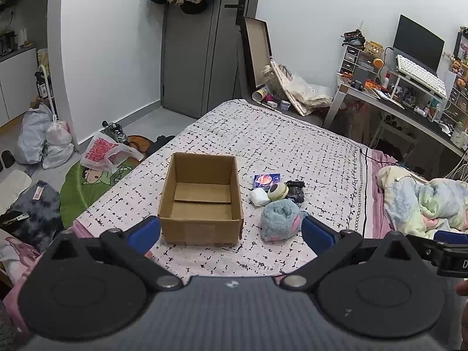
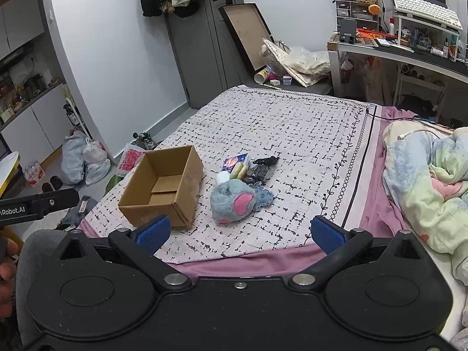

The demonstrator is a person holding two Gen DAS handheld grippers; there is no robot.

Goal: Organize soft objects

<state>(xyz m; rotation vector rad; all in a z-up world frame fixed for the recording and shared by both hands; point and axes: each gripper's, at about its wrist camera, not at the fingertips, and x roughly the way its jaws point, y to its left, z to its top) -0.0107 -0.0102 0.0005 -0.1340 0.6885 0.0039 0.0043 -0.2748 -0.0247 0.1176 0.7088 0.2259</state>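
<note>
So we hold both grippers — left gripper and right gripper — above the bed, fingers spread wide, gripping nothing. Ahead, the blue plush toy lies just beside the open cardboard box.

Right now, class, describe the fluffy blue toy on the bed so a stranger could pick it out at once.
Start at the open cardboard box standing on the patterned bed cover. Just to its right sits a small cluster of objects, and the fluffy blue plush toy is the one nearest the camera. It is the largest piece there, pale blue and furry with pink patches, unlike the small white, round green and dark items behind it.
</note>
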